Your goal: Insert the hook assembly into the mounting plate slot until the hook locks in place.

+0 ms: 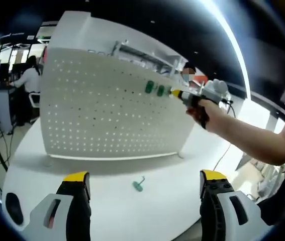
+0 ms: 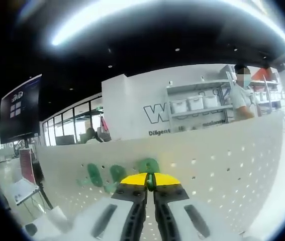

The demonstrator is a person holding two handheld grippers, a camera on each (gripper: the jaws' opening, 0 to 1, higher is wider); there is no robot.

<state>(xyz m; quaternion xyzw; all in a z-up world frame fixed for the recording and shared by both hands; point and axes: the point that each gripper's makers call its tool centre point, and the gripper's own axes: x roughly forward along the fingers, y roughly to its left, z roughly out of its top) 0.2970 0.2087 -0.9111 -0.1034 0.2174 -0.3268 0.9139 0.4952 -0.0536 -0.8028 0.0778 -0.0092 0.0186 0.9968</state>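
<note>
— Nearest the left gripper (image 1: 145,182)? 
— Its jaws stand apart; a green hook (image 1: 138,185) lies on the white table (image 1: 107,196) between them.
— Farther off?
— The right gripper (image 2: 150,182), clamped on a green hook piece (image 2: 149,166), touches the upright pegboard (image 1: 107,110) beside two mounted hooks (image 1: 155,89).

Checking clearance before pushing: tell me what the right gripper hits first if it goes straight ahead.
Probably the white pegboard, right ahead of the right gripper, whose shut jaws hold a green hook at its face.

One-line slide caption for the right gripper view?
Right gripper shut on green hook at white pegboard, two hooks already mounted.
</note>
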